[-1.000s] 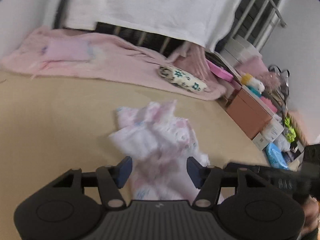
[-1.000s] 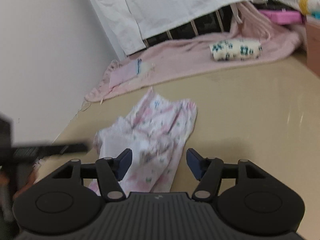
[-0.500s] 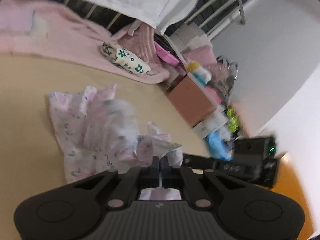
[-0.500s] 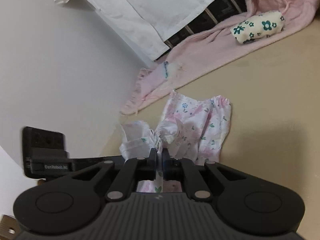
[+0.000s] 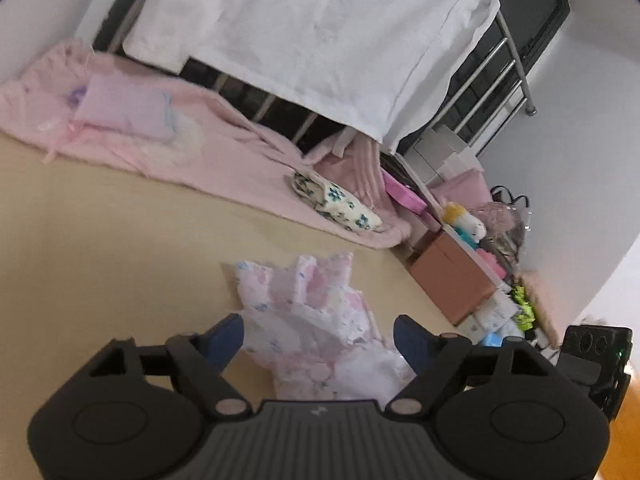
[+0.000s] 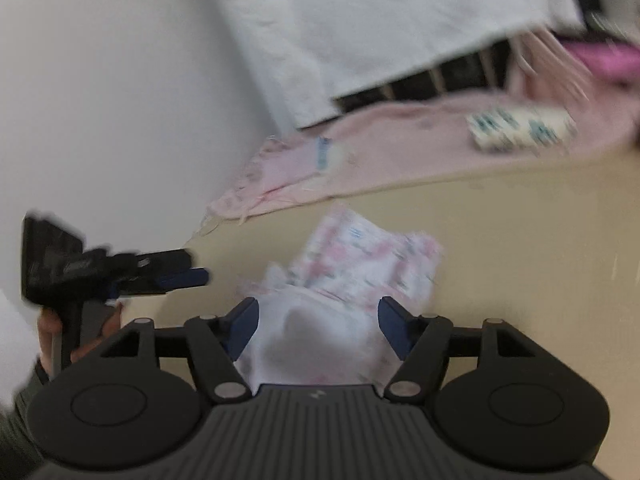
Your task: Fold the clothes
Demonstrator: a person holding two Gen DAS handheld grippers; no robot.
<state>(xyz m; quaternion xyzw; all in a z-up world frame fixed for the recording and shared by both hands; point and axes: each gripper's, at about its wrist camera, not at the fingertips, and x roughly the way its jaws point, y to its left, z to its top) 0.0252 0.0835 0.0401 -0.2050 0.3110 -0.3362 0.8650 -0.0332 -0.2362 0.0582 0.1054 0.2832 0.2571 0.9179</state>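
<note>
Tan floor (image 5: 120,240) — white wall (image 6: 100,80), white sheet (image 5: 320,40) draped over metal rail frame (image 5: 492,72).

Your floral garment (image 5: 316,320) lies crumpled on the mat (image 5: 100,248), directly ahead of both grippers. Behind it a blanket (image 5: 224,152) runs along the bed frame, bearing a folded cloth (image 5: 340,202). A cardboard box (image 5: 452,276) stands right.

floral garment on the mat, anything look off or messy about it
Yes: the floral garment lies bunched and crumpled on the tan mat, not flat or folded. Both grippers, left and right, are open above it.
</note>
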